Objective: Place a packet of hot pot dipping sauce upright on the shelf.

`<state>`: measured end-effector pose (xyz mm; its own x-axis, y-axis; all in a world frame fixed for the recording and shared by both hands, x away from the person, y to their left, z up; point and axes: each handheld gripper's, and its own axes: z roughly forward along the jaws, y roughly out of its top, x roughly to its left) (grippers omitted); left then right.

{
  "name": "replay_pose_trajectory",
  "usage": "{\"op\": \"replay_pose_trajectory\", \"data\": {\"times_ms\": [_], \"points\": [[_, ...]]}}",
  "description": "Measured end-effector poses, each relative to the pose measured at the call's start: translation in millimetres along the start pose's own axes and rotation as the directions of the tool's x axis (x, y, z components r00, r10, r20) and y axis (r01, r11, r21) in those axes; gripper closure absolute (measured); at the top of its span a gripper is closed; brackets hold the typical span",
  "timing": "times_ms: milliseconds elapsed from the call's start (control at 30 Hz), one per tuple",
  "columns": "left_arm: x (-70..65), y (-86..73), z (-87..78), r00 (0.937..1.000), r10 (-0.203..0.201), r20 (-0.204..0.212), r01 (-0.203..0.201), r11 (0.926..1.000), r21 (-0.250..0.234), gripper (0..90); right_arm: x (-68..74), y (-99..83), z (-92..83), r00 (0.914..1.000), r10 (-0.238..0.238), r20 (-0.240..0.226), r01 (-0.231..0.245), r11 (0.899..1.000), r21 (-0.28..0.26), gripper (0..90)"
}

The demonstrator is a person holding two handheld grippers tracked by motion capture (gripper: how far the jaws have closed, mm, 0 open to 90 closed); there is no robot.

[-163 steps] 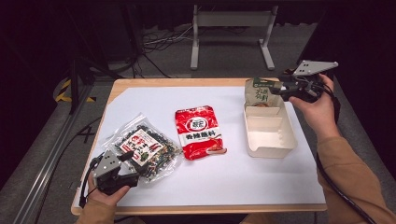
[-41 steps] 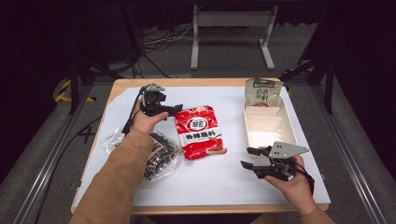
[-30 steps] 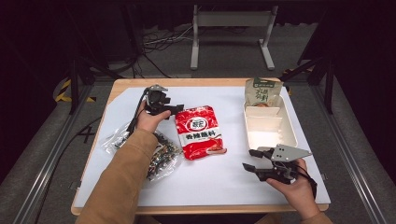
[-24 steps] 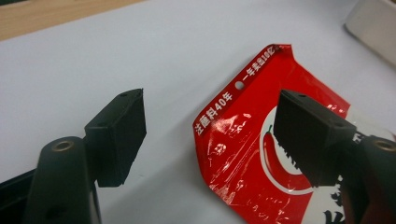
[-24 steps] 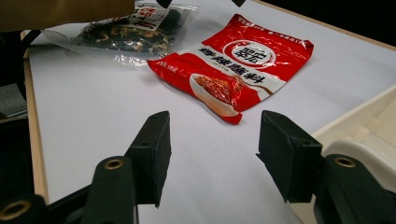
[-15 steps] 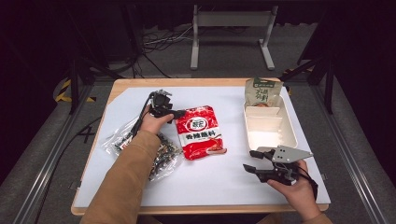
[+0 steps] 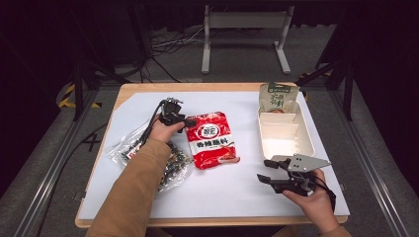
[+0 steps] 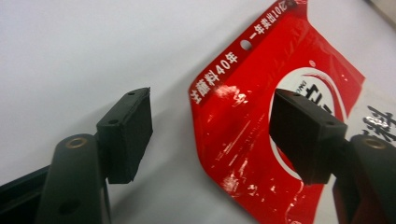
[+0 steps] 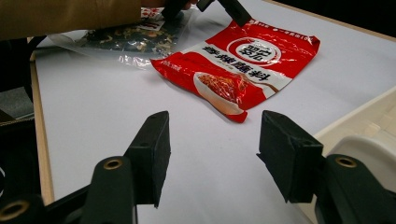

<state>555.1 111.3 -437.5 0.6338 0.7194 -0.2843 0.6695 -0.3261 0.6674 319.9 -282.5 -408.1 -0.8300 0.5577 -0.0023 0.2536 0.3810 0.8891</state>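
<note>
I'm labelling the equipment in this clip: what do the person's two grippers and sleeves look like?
Both grippers are black, each with two jaws ending in blocky rectangular pads. The right gripper carries a grey three-cornered plate on top; the left gripper trails a black cable. Brass-coloured rivets sit in the jaw arms. The sleeve is tan-brown.

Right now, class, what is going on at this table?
A person works with tongs in each hand. The left tongs are at the top corner of the red seasoning packet, jaws open and just closing around its edge, not yet pinching it. The right tongs hover open near the white tray, holding nothing.
</note>
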Motion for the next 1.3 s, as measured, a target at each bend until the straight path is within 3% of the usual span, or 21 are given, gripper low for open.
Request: {"op": "replay_pose_trajectory", "data": {"times_ms": [100, 300, 500, 767, 833, 1000, 1133, 1300], "points": [[-5.8, 0.6, 0.1, 0.9992, 0.007, 0.04, -0.007, 1.0, -0.006, 37.0, -0.2, -0.5, 0.7, 1.0, 0.001, -0.001, -0.001, 1.0, 0.001, 43.7], [-15.5, 2.9, -6.3, 0.9971, 0.059, 0.048, -0.058, 0.9982, -0.01, 43.1, -0.9, -0.7, 0.5, 1.0, 0.003, -0.003, -0.003, 1.0, -0.001, 43.7], [-17.9, 4.0, -14.8, 0.9944, 0.086, 0.061, -0.085, 0.9962, -0.016, 46.8, -1.6, -0.9, 0.9, 0.9999, 0.008, -0.007, -0.008, 1.0, -0.002, 43.7], [-28.9, 4.1, -22.6, 0.9844, 0.155, 0.082, -0.155, 0.9878, -0.007, 48.4, -1.8, -1.3, 2.1, 0.9999, 0.008, -0.011, -0.008, 1.0, 0.0, 43.5], [-31.0, 3.7, -22.5, 0.9844, 0.154, 0.086, -0.154, 0.988, -0.003, 47.2, -1.9, -1.8, 2.6, 0.9999, 0.007, -0.011, -0.007, 1.0, 0.003, 43.5], [-37.8, 2.5, -21.5, 0.9769, 0.169, 0.131, -0.17, 0.9855, -0.008, 48.6, -1.5, -1.1, 3.3, 0.9999, 0.008, -0.014, -0.007, 1.0, 0.001, 43.5], [-40.1, 1.1, -15.5, 0.9738, 0.202, 0.104, -0.206, 0.9784, 0.022, 45.6, -0.8, -1.4, 4.8, 0.9998, 0.003, -0.019, -0.002, 1.0, 0.007, 43.3], [-37.4, -0.7, -8.2, 0.978, 0.185, 0.097, -0.19, 0.9811, 0.04, 46.8, -0.5, -1.7, 5.0, 0.9998, 0.0, -0.022, 0.0, 1.0, 0.008, 43.0]]}}
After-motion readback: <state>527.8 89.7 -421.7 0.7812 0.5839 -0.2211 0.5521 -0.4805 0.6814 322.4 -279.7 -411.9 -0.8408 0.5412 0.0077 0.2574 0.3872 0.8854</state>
